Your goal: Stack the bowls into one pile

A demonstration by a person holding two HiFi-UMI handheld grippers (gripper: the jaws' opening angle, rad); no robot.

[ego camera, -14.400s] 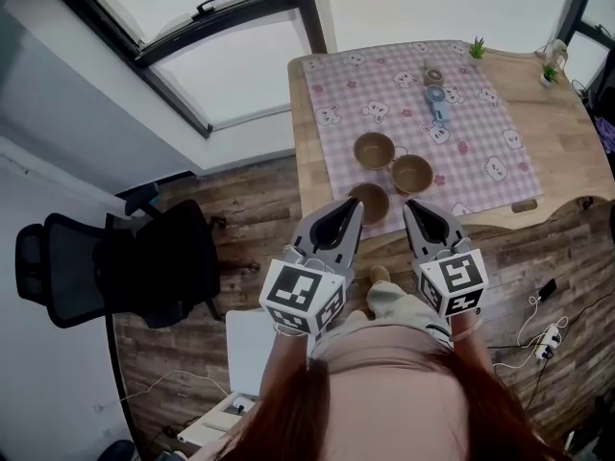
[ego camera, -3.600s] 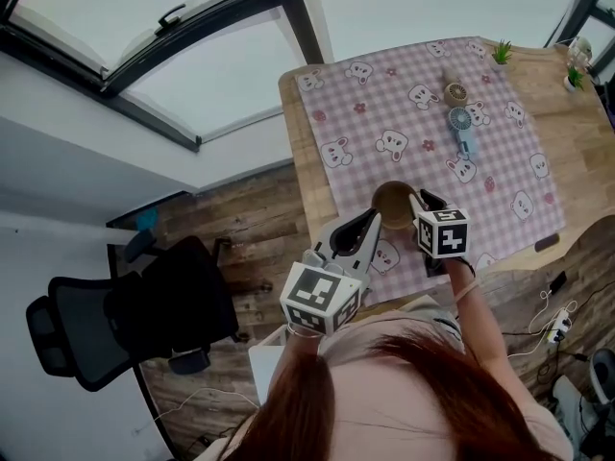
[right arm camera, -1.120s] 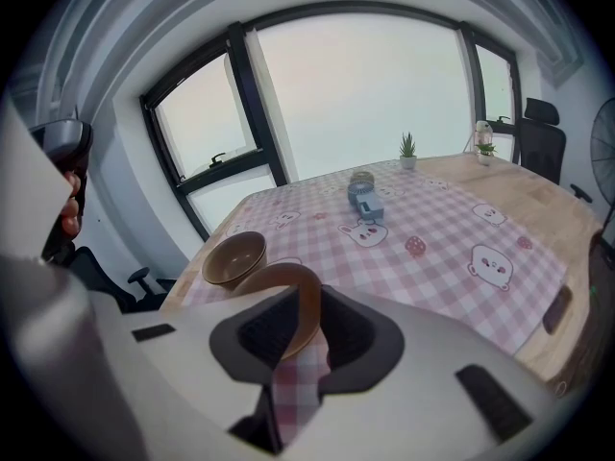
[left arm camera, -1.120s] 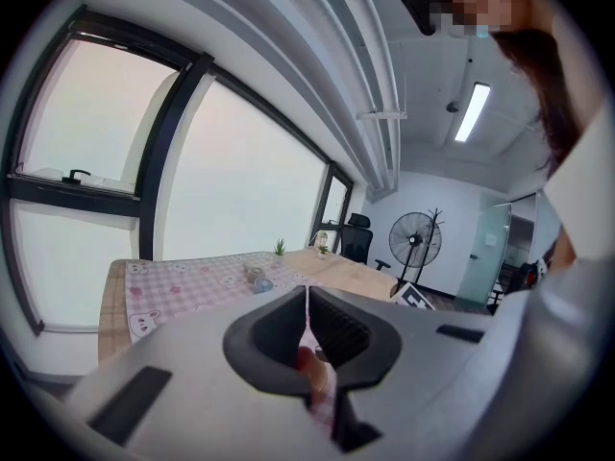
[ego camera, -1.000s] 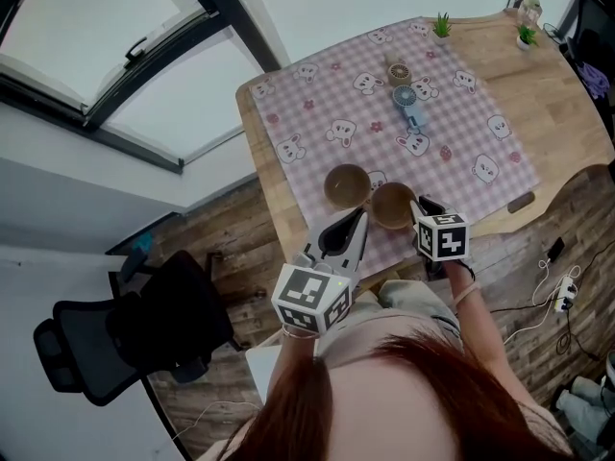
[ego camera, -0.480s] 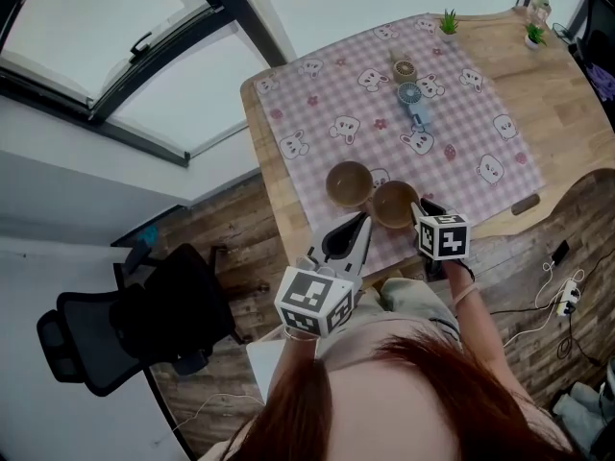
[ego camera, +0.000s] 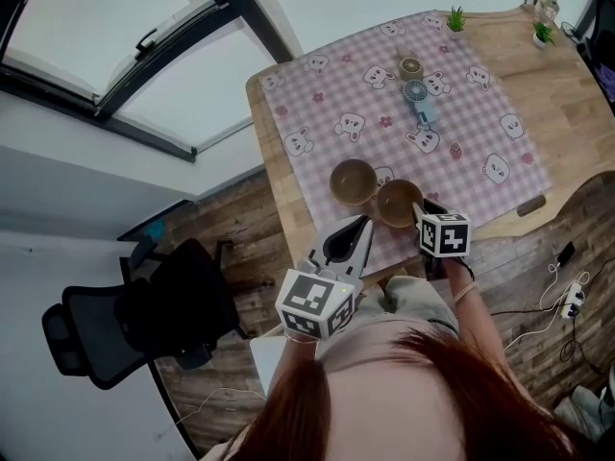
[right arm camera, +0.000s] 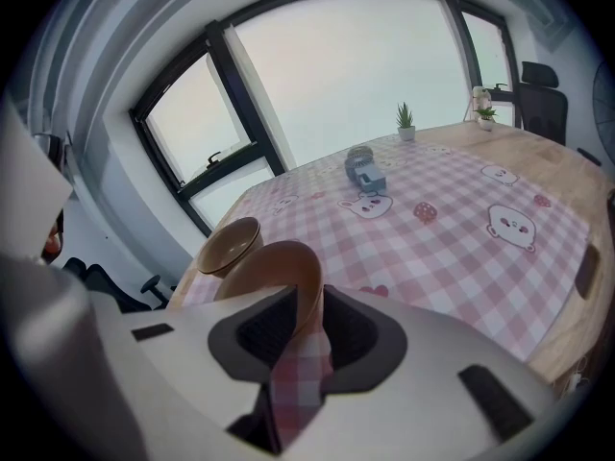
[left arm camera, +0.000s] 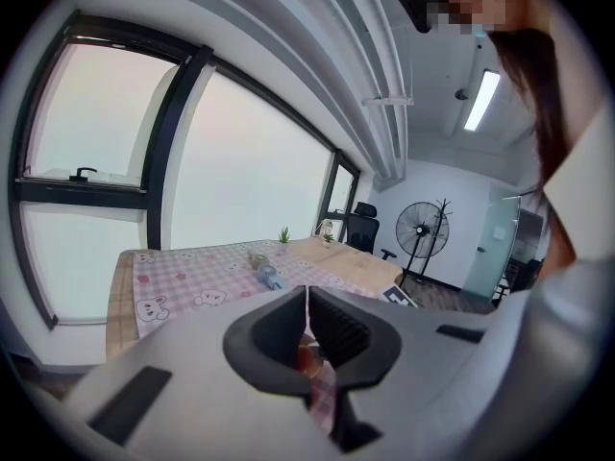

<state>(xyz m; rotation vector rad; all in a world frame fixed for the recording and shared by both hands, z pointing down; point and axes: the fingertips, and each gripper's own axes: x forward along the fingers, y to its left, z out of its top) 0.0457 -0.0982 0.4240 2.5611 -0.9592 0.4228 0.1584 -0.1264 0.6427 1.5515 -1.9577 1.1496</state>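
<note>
Stacking under way at the near edge of the table: the right gripper is clamped on the near rim of a brown bowl, the wall pinched between its jaws and the bowl tipped so its mouth leans left. The second bowl sits on the pink checked cloth just beside it – up and to the left of the held one in the head view, left of centre in the right gripper view. The left gripper, jaws together on nothing, hangs below that resting bowl at lower centre. The coming move looks like a short one – lift, shift up-left, level the bowl over the other's mouth – and the right hand, already loaded, is the one placed to make it.
</note>
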